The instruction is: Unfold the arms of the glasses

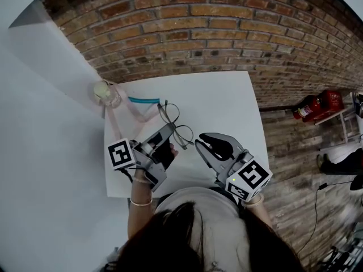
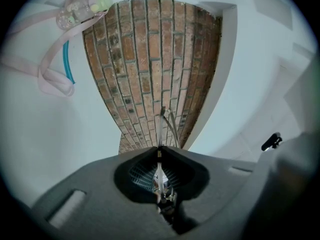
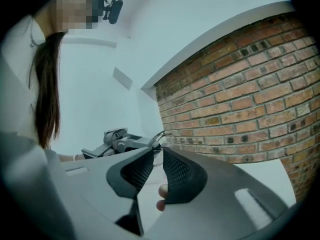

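Left hand-held gripper (image 2: 159, 156) clamped on glasses (image 1: 174, 124) above desk (image 1: 227, 101). Right hand-held gripper (image 3: 157, 153) narrowly parted, empty, just beside glasses. Risk: thin frame may twist or slip if arm gets tugged.

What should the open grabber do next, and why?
Probably ease the right gripper across to the glasses and close it on one arm. The left gripper is shut on the thin wire frame and holds it up off the table. The right one's jaws stand apart with nothing between them, just short of the glasses.
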`<state>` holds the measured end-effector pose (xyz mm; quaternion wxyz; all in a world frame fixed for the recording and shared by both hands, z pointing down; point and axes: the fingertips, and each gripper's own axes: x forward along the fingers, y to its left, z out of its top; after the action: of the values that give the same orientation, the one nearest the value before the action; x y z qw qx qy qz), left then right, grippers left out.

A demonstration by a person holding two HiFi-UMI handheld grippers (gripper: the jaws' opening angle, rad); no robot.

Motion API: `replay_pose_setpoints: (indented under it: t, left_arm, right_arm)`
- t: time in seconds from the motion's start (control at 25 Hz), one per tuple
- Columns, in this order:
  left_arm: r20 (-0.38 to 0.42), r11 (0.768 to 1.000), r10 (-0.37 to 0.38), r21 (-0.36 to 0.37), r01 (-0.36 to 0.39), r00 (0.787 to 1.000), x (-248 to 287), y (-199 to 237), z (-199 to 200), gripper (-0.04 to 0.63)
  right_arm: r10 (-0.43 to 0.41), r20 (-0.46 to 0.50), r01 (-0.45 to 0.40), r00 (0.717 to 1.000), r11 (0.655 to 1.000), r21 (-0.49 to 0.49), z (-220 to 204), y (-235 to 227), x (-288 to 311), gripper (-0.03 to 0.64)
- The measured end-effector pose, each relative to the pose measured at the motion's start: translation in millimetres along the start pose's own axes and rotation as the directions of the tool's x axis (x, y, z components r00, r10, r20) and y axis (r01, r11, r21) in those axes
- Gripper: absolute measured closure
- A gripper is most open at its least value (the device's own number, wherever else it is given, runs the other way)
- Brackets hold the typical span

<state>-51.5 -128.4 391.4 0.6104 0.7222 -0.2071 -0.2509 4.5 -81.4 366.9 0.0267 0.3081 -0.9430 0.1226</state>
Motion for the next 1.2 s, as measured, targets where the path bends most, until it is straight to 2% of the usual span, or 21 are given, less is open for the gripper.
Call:
replay_pose_setpoints:
  t: [0.52,1.2]
  left_arm:
    - [0.012,1.000,-0.022,-0.015,0.022,1.000,-0.9,-4.8,3.5,0.572]
    - [0.010,0.999,-0.032,-0.005,0.032,0.999,-1.4,-6.0,0.1,0.572]
  right_arm:
    - [0.061,-0.042,-0.061,0.997,0.998,-0.011,-11.0,15.8,10.4,0.545]
    - [0.036,-0.062,-0.041,0.997,0.996,-0.075,-16.4,19.8,13.0,0.580]
